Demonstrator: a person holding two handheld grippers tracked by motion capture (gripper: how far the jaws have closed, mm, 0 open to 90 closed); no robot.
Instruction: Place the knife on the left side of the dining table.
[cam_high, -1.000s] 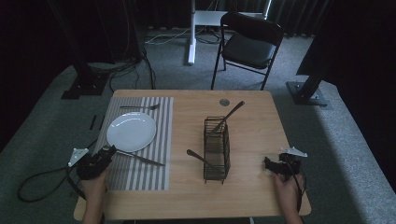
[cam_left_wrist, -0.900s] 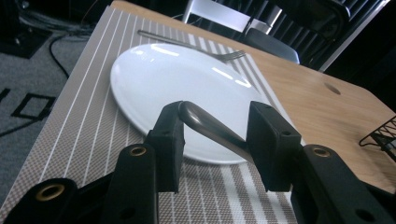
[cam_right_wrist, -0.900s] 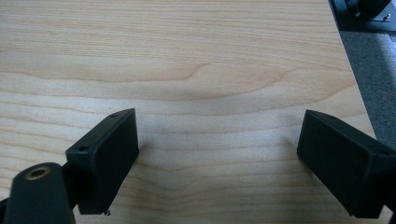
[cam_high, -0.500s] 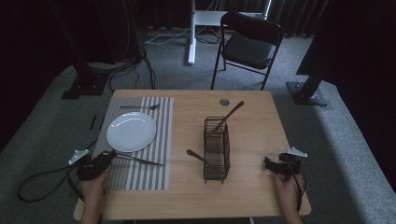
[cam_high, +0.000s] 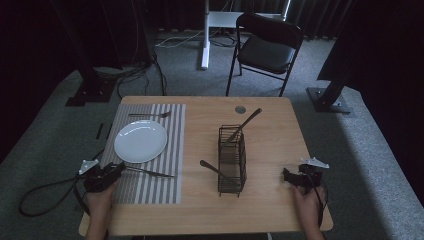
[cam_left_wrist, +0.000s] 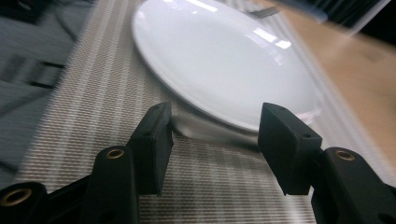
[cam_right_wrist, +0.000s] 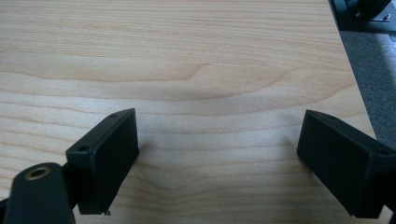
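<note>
Table (cam_high: 280, 135): light wood, with a striped placemat (cam_high: 170, 150) covering its left part.
Plate (cam_high: 140, 141): white and round, lying on the placemat; in the left gripper view it sits just beyond the jaw tips (cam_left_wrist: 219, 56).
Fork (cam_high: 149, 115): on the placemat past the plate, near the table's far edge.
Knife (cam_high: 150, 172): on the placemat on the near side of the plate, its handle end toward the left gripper; the left gripper view shows a blurred metal piece between the jaws (probably this handle, though too smeared to be sure).
Left gripper (cam_high: 114, 170): held by the left hand (cam_high: 99, 202) at the placemat's near left corner, jaws spread on either side of that metal piece, not closed on it (cam_left_wrist: 212, 128).
Wire basket (cam_high: 231, 159): upright near the table's middle, one utensil leaning out toward the far right, another sticking out toward the left.
Right gripper (cam_high: 286, 176): resting near the table's near right corner in the right hand (cam_high: 309, 207), jaws wide apart over bare wood (cam_right_wrist: 217, 140).
Chair (cam_high: 267, 47): dark, standing on the carpet beyond the table.
</note>
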